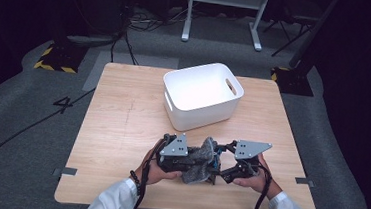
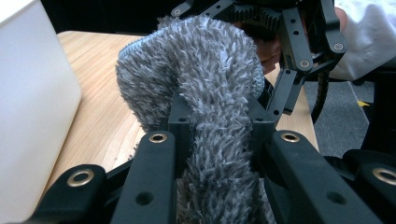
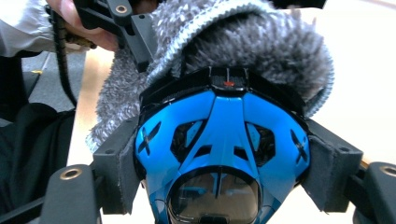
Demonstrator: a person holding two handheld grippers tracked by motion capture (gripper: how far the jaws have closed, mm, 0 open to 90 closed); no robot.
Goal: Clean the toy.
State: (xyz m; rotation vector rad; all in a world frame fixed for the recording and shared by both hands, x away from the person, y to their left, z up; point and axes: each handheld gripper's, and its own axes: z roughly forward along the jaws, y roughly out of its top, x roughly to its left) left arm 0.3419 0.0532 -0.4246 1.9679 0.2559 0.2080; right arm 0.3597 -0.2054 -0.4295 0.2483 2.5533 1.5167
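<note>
While the left gripper [image 1: 187, 161] fingers pinch the grey fuzzy cloth [image 2: 205, 93] and the right gripper [image 1: 221, 162] fingers clamp the blue object [image 3: 219, 154], the cloth could be torn loose by uneven pulling.

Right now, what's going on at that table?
A person at a wooden table holds a gripper in each hand, both meeting near the front edge. The left gripper is shut on a fuzzy grey sock. The right gripper is shut on a blue and black device with a clear round lens, and the sock drapes over its far end, as if being pulled on or off. A white plastic bin with handle cutouts sits behind them, nothing visible inside.
</note>
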